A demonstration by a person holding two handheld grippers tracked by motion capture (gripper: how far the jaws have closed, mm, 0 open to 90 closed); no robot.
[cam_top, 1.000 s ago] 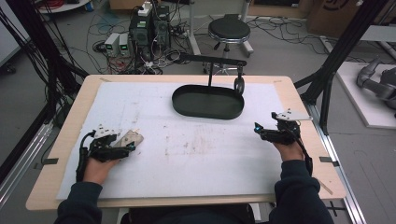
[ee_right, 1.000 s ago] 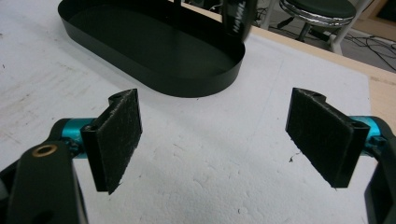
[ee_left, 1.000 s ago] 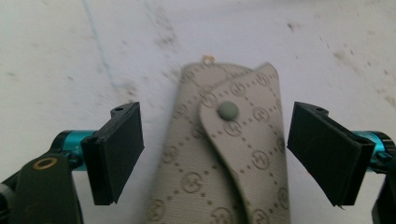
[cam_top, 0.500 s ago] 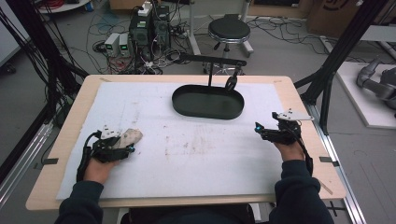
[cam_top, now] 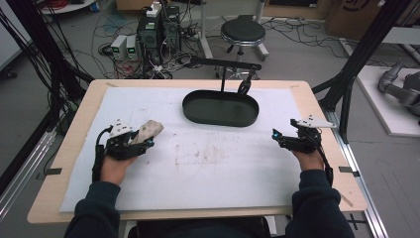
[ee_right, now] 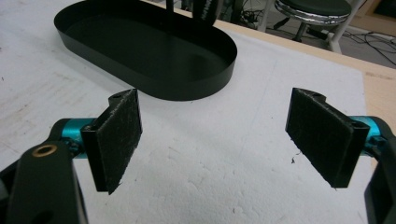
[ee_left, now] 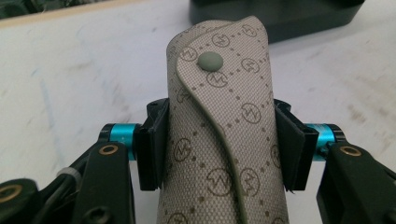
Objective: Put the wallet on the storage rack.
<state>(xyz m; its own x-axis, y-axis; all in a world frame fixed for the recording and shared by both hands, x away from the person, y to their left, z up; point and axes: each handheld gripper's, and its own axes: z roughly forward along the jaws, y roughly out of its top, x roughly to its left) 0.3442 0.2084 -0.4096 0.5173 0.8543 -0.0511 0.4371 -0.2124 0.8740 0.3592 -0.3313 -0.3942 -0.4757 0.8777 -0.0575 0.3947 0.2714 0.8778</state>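
the left gripper [cam_top: 141, 144] is clamped on a small beige pouch [ee_left: 224, 135], its two black pads pressing the pouch from either side. the jaws have just been closing, with the pouch between them. seen along the gripper, the pouch stands up between the pads, a folded flap across its front held by a round grey snap [ee_left: 210, 61], and a printed pattern of circles and dots all over it. from above, the pouch [cam_top: 148, 131] sticks out past the jaws at the left side of the white mat [cam_top: 218, 163], pointing toward the far edge of the table [cam_top: 79, 124].

the right gripper [cam_top: 280, 137] sits at the right side of the mat, well apart from the left one, in the person's right hand [cam_top: 308, 157]. its jaws stand wide apart with nothing between them, the bare mat showing through the gap.

a black oval tray [cam_top: 221, 108] lies at the far middle of the mat, empty as far as i can see, with a black stand [cam_top: 225, 63] just behind it. the pouch is well short of the tray.
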